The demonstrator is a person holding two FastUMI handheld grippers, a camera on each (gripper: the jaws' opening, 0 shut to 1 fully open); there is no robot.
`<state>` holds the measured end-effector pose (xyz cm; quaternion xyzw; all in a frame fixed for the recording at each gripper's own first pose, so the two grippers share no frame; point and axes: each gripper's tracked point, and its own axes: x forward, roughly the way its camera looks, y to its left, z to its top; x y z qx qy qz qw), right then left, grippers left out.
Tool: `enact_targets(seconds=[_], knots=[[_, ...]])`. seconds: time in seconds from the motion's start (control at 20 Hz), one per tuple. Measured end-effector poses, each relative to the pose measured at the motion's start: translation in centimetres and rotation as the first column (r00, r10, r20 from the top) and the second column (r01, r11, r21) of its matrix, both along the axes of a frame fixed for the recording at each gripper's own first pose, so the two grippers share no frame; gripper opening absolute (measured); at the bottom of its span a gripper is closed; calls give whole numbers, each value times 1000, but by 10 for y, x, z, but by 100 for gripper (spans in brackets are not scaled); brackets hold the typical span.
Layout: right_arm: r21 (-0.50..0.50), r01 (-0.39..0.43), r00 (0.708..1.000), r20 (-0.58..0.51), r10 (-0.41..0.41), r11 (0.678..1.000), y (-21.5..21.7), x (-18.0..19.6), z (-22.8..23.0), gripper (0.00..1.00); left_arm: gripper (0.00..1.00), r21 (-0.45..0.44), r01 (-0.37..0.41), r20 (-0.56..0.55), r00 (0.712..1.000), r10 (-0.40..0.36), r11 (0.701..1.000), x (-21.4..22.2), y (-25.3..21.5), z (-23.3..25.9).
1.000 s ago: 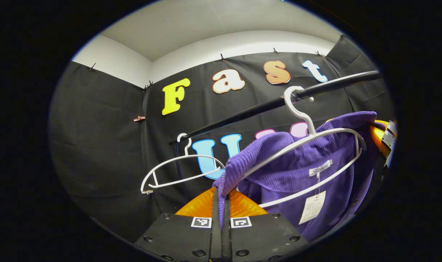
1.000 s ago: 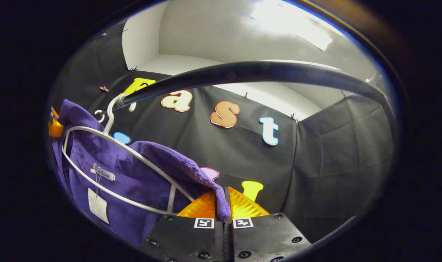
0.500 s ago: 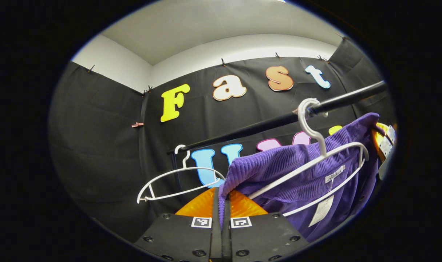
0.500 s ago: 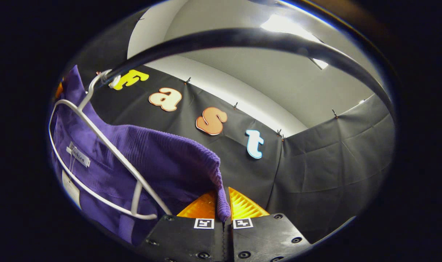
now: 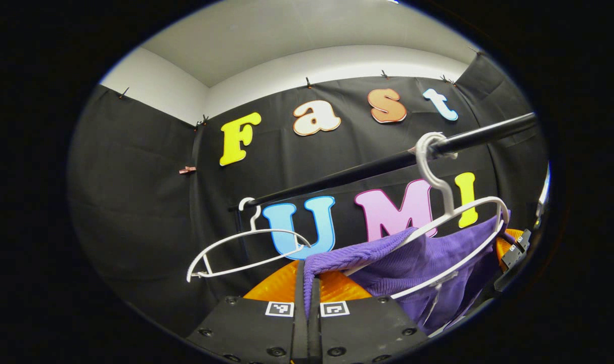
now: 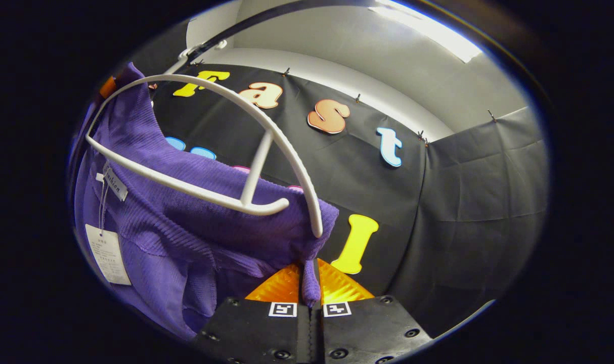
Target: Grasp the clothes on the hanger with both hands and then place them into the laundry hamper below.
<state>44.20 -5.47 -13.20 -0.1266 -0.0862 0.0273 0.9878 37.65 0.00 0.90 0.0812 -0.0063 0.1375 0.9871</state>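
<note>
My left gripper (image 5: 307, 298) pinches one purple shoulder of the garment (image 5: 423, 263); my right gripper (image 6: 310, 290) pinches the other; the cloth hangs at nine o'clock in the right gripper view, mostly off the white hanger (image 6: 246, 151); beyond, at one o'clock, the rail (image 5: 388, 162). I judge fabric could snag the hanger's tip and drag it off the rail.
</note>
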Motion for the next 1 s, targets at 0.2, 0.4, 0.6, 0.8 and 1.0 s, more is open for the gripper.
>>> enact_targets(seconds=[0.2, 0.4, 0.6, 0.8, 1.0], knots=[[6, -122, 991, -63, 122, 993, 52, -33, -18, 4, 5, -28, -79, -51, 996, 77, 996, -16, 48, -28], [3, -178, 981, -83, 178, 984, 85, -65, -25, 5, 5, -80, -101, -99, 991, 93, 992, -30, 59, -65], [24, -238, 964, -118, 239, 971, 109, -92, -28, 4, 5, -130, -64, -151, 987, 44, 989, -43, 40, -105], [46, -309, 939, -142, 313, 950, 137, -120, -24, 4, 5, -178, -23, -218, 976, -17, 984, -59, 15, -143], [88, -362, 910, -183, 372, 928, 155, -142, -26, 4, 5, -235, 31, -273, 957, -97, 972, -76, -16, -174]])
